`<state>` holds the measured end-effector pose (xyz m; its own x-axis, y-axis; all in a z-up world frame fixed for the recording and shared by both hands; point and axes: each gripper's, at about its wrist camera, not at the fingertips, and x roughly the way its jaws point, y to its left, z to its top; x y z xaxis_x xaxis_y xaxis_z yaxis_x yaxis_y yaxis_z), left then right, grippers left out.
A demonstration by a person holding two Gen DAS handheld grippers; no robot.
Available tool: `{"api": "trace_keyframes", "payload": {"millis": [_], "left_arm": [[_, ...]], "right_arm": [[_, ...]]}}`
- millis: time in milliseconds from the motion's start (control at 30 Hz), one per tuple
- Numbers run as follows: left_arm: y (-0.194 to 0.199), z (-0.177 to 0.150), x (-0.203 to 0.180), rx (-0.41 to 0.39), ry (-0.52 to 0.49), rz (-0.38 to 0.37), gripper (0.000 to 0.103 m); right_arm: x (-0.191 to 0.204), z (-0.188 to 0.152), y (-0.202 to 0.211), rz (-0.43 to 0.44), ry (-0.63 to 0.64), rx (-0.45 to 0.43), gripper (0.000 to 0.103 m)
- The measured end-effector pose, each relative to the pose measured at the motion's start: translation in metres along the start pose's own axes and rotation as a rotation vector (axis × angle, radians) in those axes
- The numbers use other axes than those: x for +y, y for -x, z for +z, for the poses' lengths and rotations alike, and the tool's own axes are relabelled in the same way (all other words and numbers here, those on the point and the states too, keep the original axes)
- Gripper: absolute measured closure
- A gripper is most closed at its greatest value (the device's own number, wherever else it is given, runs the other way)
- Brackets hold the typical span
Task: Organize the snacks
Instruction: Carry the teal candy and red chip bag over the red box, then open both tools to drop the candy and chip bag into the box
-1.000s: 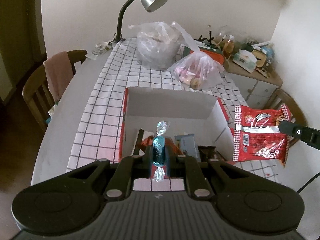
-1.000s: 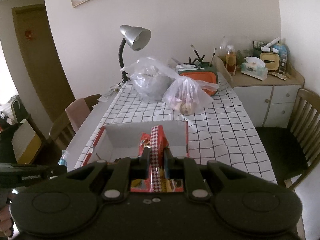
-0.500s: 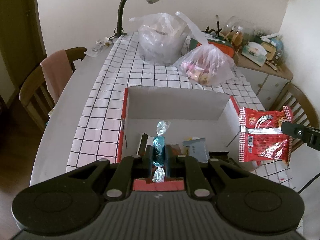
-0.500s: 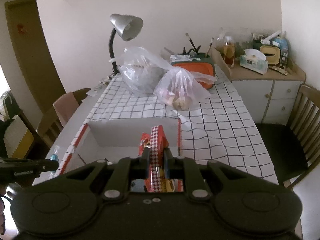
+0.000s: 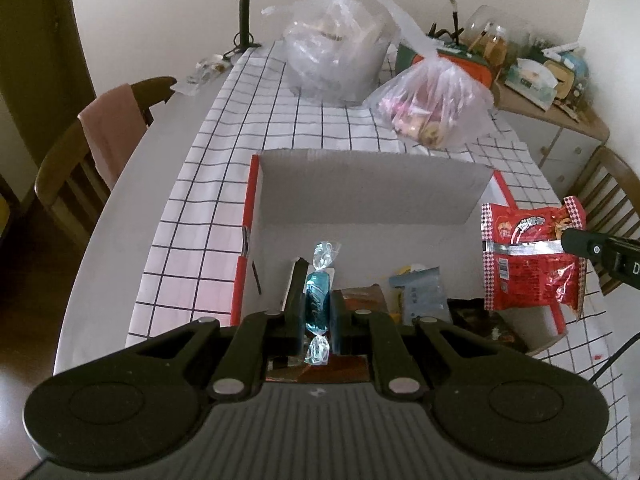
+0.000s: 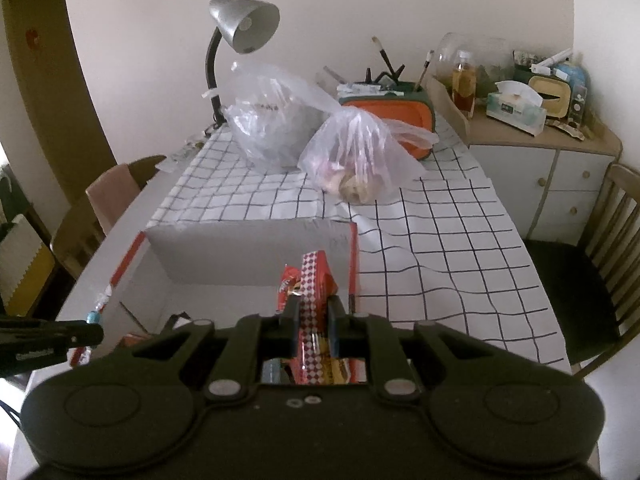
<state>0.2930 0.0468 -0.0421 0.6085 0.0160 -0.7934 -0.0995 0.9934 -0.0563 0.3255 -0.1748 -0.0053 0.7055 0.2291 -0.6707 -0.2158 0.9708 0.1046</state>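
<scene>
My left gripper (image 5: 318, 312) is shut on a blue wrapped candy (image 5: 318, 304) and holds it over the near left part of an open red-and-white cardboard box (image 5: 376, 184). Several snack packets (image 5: 420, 296) lie on the box floor. My right gripper (image 6: 313, 320) is shut on a red snack bag (image 6: 314, 280), seen flat in the left wrist view (image 5: 532, 260), above the box's near right corner. The box also shows in the right wrist view (image 6: 248, 252). The candy and left gripper show there at the left edge (image 6: 94, 316).
Two clear plastic bags (image 5: 432, 108) of food stand on the checked tablecloth (image 5: 224, 184) beyond the box. A desk lamp (image 6: 240, 32) and an orange container (image 6: 404, 116) stand at the far end. Wooden chairs (image 5: 80, 160) flank the table; a cabinet (image 6: 540, 152) stands right.
Both grippers have moved forward and lower toward the box, each still holding its snack. The box now looks closer in both views.
</scene>
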Motion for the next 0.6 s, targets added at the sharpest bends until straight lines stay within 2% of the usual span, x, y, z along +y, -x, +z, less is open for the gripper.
{"api": "trace_keyframes", "payload": {"millis": [400, 600], "left_arm": [[-0.023, -0.010, -0.002, 0.048, -0.020, 0.023, 0.091], [-0.026, -0.014, -0.002, 0.062, -0.018, 0.051, 0.091]], "right_arm": [[0.009, -0.016, -0.027, 0.014, 0.046, 0.066, 0.091], [0.010, -0.023, -0.026, 0.019, 0.046, 0.096, 0.081]]}}
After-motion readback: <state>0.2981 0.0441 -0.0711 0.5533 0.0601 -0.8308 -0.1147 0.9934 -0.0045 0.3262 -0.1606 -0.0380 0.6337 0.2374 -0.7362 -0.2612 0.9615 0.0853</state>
